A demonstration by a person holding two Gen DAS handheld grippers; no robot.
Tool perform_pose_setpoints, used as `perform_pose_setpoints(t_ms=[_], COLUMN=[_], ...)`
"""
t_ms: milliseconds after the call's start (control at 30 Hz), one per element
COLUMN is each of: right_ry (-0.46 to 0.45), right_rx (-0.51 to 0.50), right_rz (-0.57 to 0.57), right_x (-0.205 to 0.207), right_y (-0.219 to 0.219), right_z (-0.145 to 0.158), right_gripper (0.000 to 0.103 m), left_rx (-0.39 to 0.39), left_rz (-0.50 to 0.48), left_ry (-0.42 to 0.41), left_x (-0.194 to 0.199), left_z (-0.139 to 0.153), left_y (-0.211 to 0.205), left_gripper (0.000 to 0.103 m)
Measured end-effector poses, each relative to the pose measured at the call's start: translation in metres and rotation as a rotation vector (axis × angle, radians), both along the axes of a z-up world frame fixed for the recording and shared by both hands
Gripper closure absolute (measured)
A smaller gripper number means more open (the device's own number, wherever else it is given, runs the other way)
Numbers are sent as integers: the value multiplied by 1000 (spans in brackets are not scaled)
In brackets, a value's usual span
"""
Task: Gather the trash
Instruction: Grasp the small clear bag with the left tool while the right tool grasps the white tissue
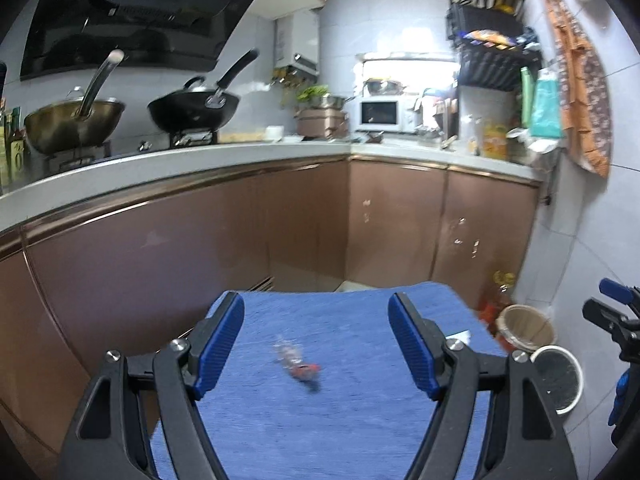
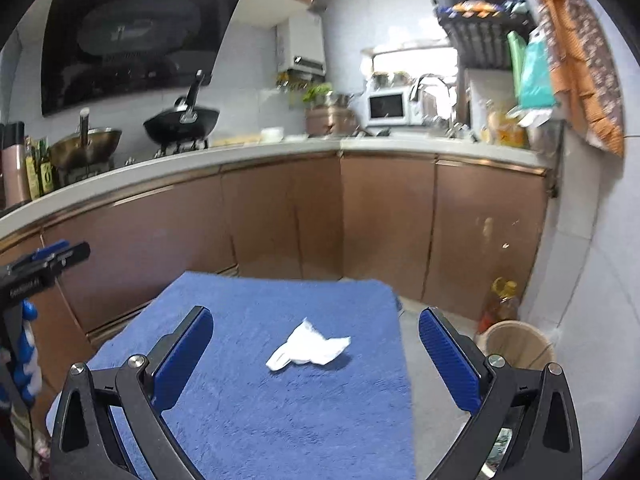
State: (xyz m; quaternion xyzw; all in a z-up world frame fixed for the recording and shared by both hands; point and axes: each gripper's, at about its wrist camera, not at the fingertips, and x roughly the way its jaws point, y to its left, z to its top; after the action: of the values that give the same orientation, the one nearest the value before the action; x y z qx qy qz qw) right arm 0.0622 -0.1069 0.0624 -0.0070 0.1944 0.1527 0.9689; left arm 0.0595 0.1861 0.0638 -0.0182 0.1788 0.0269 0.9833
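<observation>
Both claws are spread wide with nothing in them. The left claw [image 1: 316, 344] hovers over a small crumpled red and clear wrapper [image 1: 298, 366] near the middle of the table with the blue fuzzy towel [image 1: 360, 420]. The right claw [image 2: 316, 356] hovers over a crumpled white paper tissue [image 2: 310, 346], also near the middle. The round tan trash bucket [image 2: 516, 344] stands on the floor past the table's right edge. I think nothing is picked up yet, so all the collecting is left. The writing is too blurry to read.
</observation>
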Motion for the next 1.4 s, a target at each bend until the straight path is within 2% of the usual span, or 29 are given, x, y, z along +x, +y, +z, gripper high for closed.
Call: perform_pose_setpoints(t_ms=[200,300,467,567,700,800,967,1000,1067,1133,1200,1267,1400], right_ry=[101,141,219,253,290,311,334,338,349,361,381,400,444], right_rx=[-9,-19,-23,-25,-34,-44,-65,-69,-78,-78,-90,-94,-82], right_rz=[85,107,128,135,147,159,171,171,168,171,169,173,177], right_x=[44,65,103,123,146,160,180,184,193,198,205,209,215], right_y=[24,33,42,44,50,55,64,66,69,70,72,71,70], right_z=[-31,-46,-77,-93,-113,-128,-146,-149,-156,-160,-167,-172,-181], right_gripper=[0,0,0,0,0,0,0,0,0,0,0,0,18], left_rx=[-65,-132,-183,-165,-92,-76,-53,-57,-73,-93,-105,-121,-158], left_rz=[57,57,37,31,37,43,55,59,56,46,41,30,17], left_ry=[96,183,305,352,382,380,376,380,394,413,425,429,441], left_x=[37,65,105,125,146,153,162,164,167,170,172,172,172], left_z=[-25,-52,-98,-123,-151,-169,-184,-188,-192,-198,-203,-204,-207], left_y=[38,52,49,38,22,18,23,24,27,29,31,32,37], left_gripper=[30,30,30,30,30,30,32,33,50,60,64,76,83])
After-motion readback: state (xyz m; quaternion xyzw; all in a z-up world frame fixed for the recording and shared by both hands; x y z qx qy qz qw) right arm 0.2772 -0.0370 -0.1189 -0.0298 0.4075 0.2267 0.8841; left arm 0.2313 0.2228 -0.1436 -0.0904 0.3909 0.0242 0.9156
